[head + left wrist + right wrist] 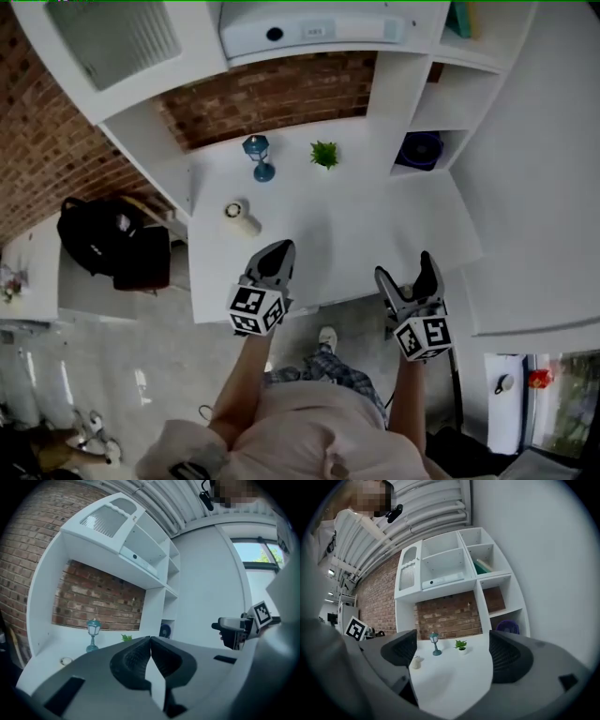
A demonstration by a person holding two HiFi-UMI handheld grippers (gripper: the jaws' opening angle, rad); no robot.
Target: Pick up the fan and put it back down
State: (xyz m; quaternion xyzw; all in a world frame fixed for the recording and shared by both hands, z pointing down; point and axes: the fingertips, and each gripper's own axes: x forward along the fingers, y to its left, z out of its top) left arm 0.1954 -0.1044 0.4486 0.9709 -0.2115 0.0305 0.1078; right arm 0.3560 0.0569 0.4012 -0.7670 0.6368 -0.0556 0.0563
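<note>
A small dark blue fan (pixel 420 150) stands in the lowest cubby of the white shelf unit at the desk's back right; it also shows as the fan (pixel 507 627) in the right gripper view and the fan (pixel 164 630) in the left gripper view. My left gripper (pixel 277 255) hovers over the desk's front edge, jaws shut with nothing between them. My right gripper (pixel 405 275) is at the front right, jaws spread wide and empty. Both are far from the fan.
On the white desk (pixel 356 234) stand a teal lantern (pixel 258 157), a little potted plant (pixel 324 154) and a small white cup-like thing (pixel 237 216). A black bag (pixel 98 234) lies on a chair at the left. Shelves rise behind.
</note>
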